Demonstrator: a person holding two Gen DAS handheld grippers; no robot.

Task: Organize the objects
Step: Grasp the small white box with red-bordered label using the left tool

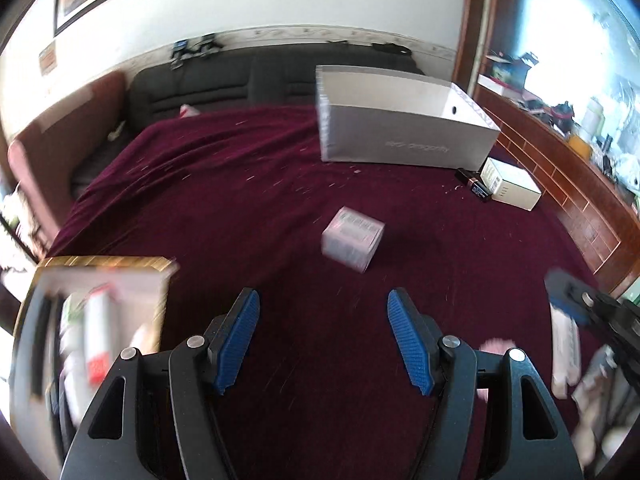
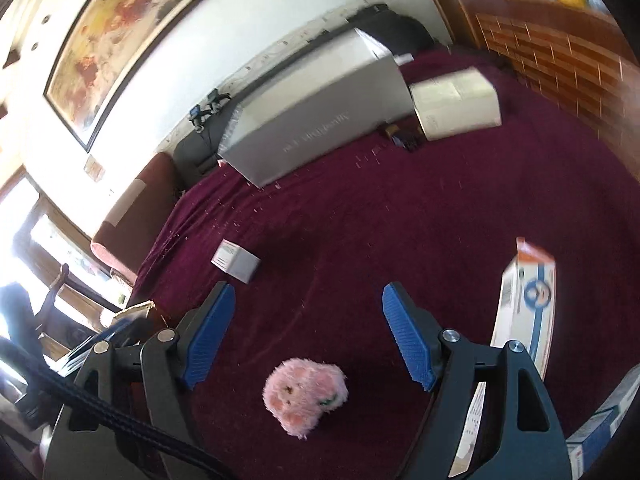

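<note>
We held the left gripper (image 1: 323, 320) with its fingers spread wide and empty above the maroon blanket (image 1: 248, 200), a small white box (image 1: 352, 244) lying just ahead. The right gripper (image 2: 308, 316) was likewise released, holding nothing, with a pink plush toy (image 2: 305, 396) lying below, between its fingers. A large grey box (image 1: 404, 136) stood farther back, a cream box (image 1: 512, 184) beside it.

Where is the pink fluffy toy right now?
In the right wrist view, the pink fluffy toy lies on the maroon cloth, low in frame between the open fingers of the right gripper, untouched.
</note>
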